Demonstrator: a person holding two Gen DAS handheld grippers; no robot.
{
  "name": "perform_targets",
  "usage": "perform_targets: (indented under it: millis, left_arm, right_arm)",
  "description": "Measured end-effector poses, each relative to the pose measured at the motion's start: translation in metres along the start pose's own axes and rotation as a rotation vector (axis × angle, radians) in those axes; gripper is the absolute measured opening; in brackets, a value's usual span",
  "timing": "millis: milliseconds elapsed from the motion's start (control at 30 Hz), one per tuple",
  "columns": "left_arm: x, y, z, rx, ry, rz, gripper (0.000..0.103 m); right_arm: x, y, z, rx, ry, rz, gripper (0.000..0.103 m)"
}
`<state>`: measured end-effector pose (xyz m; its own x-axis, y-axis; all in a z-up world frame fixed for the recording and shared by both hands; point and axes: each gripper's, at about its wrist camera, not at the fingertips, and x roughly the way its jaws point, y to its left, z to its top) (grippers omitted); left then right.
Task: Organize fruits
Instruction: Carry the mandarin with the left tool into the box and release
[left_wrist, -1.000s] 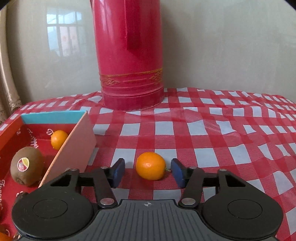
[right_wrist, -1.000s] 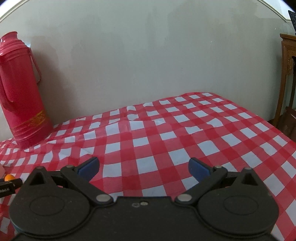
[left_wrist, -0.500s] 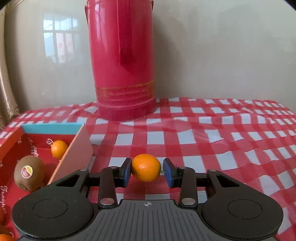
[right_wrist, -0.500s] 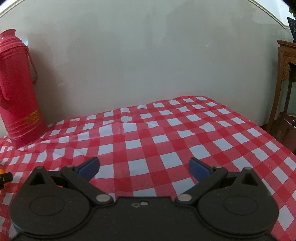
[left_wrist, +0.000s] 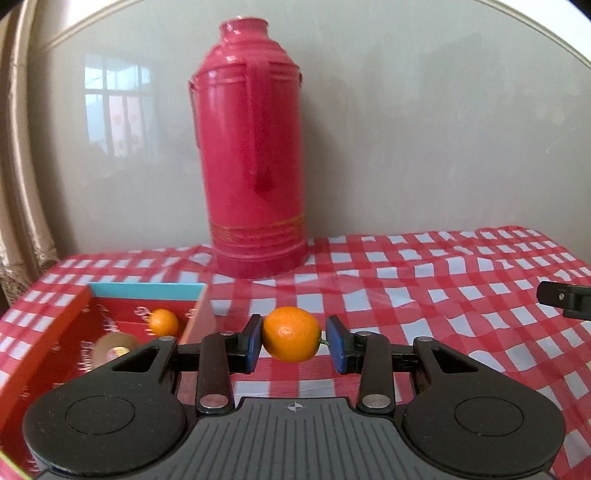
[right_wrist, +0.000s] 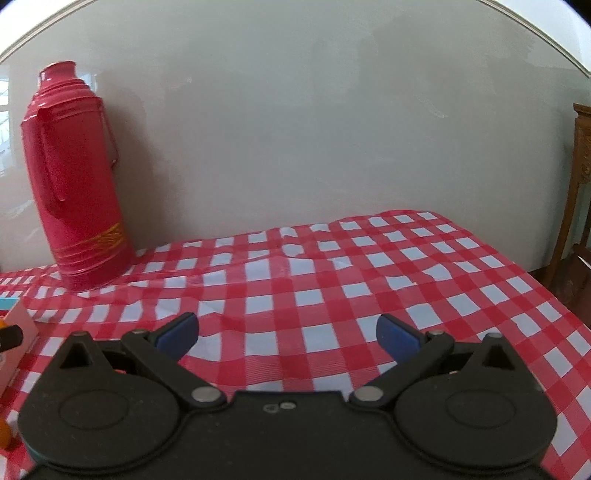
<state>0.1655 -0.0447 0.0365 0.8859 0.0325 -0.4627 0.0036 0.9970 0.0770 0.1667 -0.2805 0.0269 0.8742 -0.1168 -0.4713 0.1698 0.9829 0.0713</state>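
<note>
Inside box (left_wrist: 55, 332): one orange (left_wrist: 163, 322), one kiwi (left_wrist: 112, 349).

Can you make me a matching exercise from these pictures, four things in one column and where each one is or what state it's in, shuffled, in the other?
Things:
1. orange
2. kiwi
3. thermos
4. right tongs

Places or states:
A. open, holding nothing
B. standing upright on the checked cloth by the wall
C. lying in the red box, sticker showing
D. clamped in the left tongs

Pairs: 1-D, 2-C, 3-B, 4-A
</note>
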Motion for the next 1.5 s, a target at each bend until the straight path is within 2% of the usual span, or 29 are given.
perform_targets:
  millis: [300,600,900,1500]
  left_arm:
    - [-0.036,0.034,-0.004,-0.027,-0.033,0.051,0.037]
    - [-0.048,0.084,-0.012,-0.079,-0.024,0.129,0.037]
    - [-0.043,0.119,-0.025,-0.108,0.012,0.185,0.038]
    - [-0.047,0.154,-0.037,-0.149,0.003,0.247,0.038]
  right_arm:
    - [-0.023,0.021,0.002,0.004,-0.008,0.053,0.097]
    - [-0.033,0.043,0.0,-0.021,-0.008,0.091,0.097]
    - [-0.035,0.069,-0.003,-0.044,0.001,0.136,0.097]
    - [-0.039,0.096,-0.004,-0.077,0.005,0.196,0.097]
